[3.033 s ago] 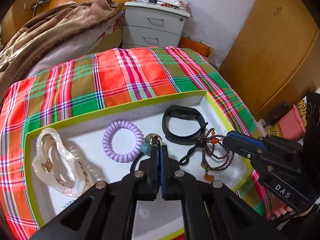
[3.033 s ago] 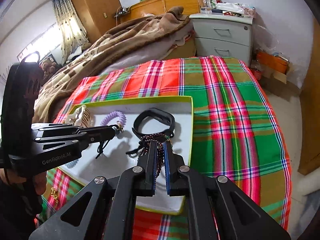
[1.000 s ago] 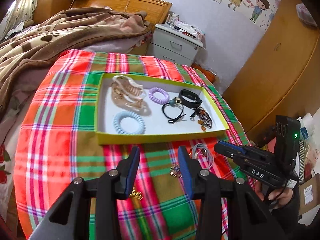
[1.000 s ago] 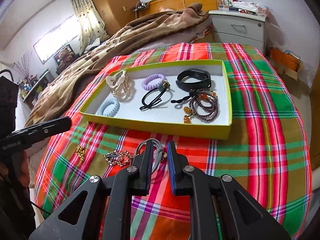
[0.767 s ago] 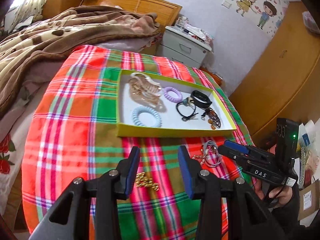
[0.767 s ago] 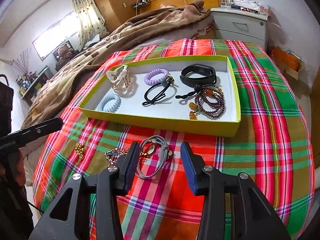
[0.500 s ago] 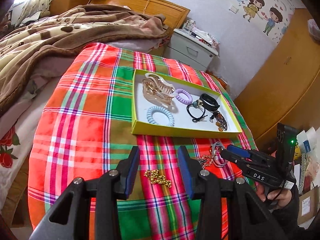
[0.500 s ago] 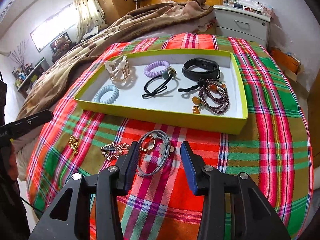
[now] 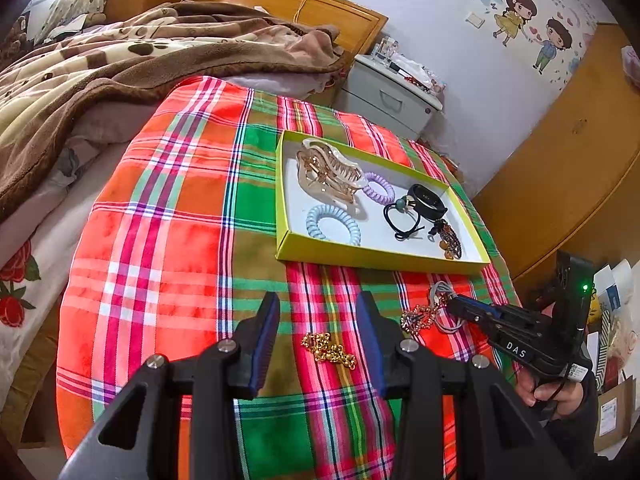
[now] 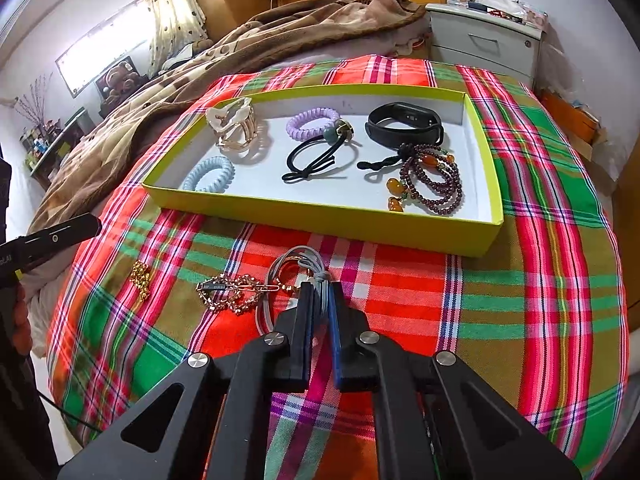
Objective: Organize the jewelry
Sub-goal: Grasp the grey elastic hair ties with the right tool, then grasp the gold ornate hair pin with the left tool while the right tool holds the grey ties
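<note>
A yellow-rimmed tray point(image 10: 320, 216) point(image 9: 380, 258) on the plaid cloth holds hair ties, a claw clip point(image 10: 234, 126), a black band point(image 10: 404, 124) and a bead bracelet point(image 10: 434, 182). In front of it lie a grey hair tie point(image 10: 298, 270) point(image 9: 440, 292), a rhinestone clip point(image 10: 230, 294) and a gold chain point(image 9: 328, 350) point(image 10: 140, 276). My right gripper point(image 10: 320, 286) point(image 9: 454, 304) has its jaws nearly shut around the grey hair tie. My left gripper point(image 9: 316, 300) is open and empty above the gold chain; its tip shows in the right wrist view point(image 10: 86, 226).
A brown blanket point(image 9: 120, 60) lies on the bed behind the cloth. A grey nightstand point(image 10: 484, 44) stands at the back right. Wooden wardrobe doors point(image 9: 568, 160) are to the right. The plaid cloth point(image 10: 540, 280) drops off at its edges.
Both grippers pulled back from the tray to the cloth in front. The left one opened. The right one opened, then closed in on the grey hair tie.
</note>
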